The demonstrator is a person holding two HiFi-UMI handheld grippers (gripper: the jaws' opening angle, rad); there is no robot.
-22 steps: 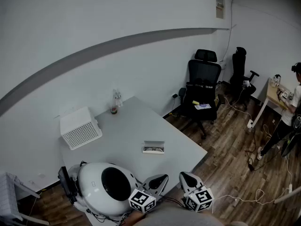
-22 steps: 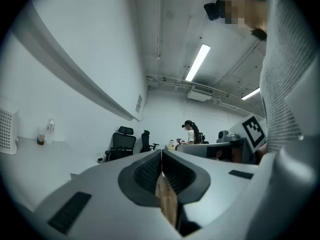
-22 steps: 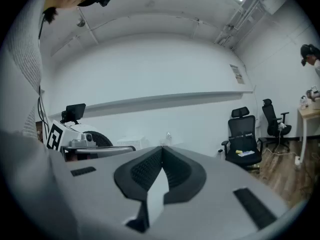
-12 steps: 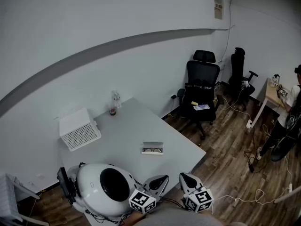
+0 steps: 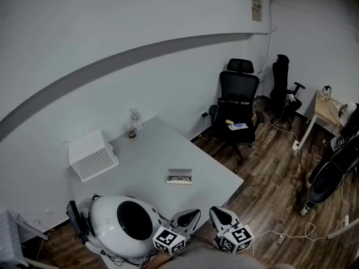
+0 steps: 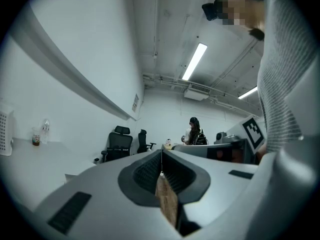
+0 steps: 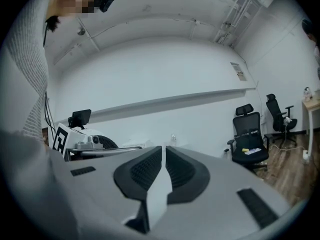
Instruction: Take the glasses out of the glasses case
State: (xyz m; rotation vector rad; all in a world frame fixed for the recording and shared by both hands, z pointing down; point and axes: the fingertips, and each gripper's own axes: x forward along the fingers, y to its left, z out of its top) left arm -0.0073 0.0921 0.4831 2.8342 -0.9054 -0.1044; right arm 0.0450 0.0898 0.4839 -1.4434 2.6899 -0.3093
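Observation:
An open glasses case (image 5: 179, 176) lies on the pale grey table (image 5: 151, 150), toward its near right side, with dark glasses lying inside it. Both grippers hang low at the bottom of the head view, short of the table's near corner and well apart from the case. My left gripper (image 5: 192, 213) has its jaws pressed together, as the left gripper view shows (image 6: 161, 159). My right gripper (image 5: 216, 212) also has its jaws together, with only a hairline slit (image 7: 163, 156) between the pads. Neither holds anything.
A white perforated box (image 5: 92, 156) and a small bottle (image 5: 133, 122) stand at the table's far side. A white domed machine (image 5: 126, 220) sits by my left gripper. Black office chairs (image 5: 238, 102) stand to the right on the wooden floor, beside a desk (image 5: 327, 108) and cables.
The head view has drifted slightly, so the case sits a little lower left in frame. The person at the far right has bent down by the desk. The grippers have kept their places.

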